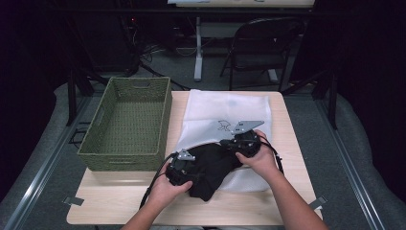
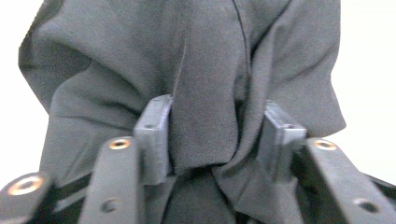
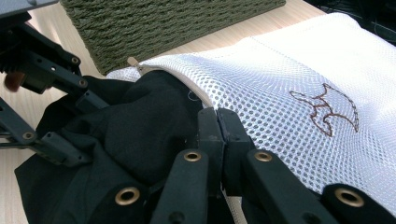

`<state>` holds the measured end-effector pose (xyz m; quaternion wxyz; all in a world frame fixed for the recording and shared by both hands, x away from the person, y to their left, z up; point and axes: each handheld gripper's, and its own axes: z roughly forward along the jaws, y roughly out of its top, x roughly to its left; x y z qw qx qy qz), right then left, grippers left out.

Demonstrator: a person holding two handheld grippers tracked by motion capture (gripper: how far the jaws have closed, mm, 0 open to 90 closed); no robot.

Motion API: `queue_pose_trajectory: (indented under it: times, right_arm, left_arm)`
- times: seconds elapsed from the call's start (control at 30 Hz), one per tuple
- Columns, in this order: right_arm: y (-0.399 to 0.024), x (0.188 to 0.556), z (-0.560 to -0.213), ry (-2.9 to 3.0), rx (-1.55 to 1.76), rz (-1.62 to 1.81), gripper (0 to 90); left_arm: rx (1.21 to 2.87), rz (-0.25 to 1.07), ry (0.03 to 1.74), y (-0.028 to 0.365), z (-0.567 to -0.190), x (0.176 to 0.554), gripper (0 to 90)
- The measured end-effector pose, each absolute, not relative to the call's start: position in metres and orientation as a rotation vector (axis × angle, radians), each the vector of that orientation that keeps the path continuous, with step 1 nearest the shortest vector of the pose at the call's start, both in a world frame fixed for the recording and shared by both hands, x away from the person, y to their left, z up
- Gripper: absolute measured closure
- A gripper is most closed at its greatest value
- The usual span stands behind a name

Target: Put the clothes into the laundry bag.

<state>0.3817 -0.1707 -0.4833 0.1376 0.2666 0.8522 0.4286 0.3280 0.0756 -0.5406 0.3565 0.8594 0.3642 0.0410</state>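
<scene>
A black garment (image 1: 210, 167) lies bunched at the mouth of a white mesh bag (image 1: 230, 108) on the wooden table (image 1: 143, 201). My left gripper (image 1: 194, 165) comes in from the left. In its own view a thick fold of the garment (image 2: 201, 56) is squeezed between both pads of the left gripper (image 2: 217, 133). My right gripper (image 1: 224, 143) sits at the bag's near edge. In the right gripper view, its jaws (image 3: 218, 121) are shut together on the rim of the mesh bag (image 3: 289, 60), right where the garment (image 3: 140, 130) enters. The left gripper (image 3: 77, 123) shows there too, at the left.
A green woven basket (image 1: 119, 160) stands on the table's left half, close beside the bag. Bare wood runs along the front edge. A folding chair (image 1: 263, 43) and a desk leg stand on the floor beyond the table.
</scene>
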Motion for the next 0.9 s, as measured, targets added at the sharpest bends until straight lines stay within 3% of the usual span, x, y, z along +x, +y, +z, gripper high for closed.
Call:
queue_pose_trajectory:
  times: [0.33,0.9]
  right_arm:
    - [-0.169,0.38,-0.482,2.467,0.766,1.255,89.4]
    - [-0.166,0.377,-0.478,2.465,0.753,1.295,89.4]
  left_arm:
    - [2.202,0.113,0.963,0.072,-0.536,0.329,72.7]
    - [2.152,0.133,0.956,0.054,-0.514,0.347,75.2]
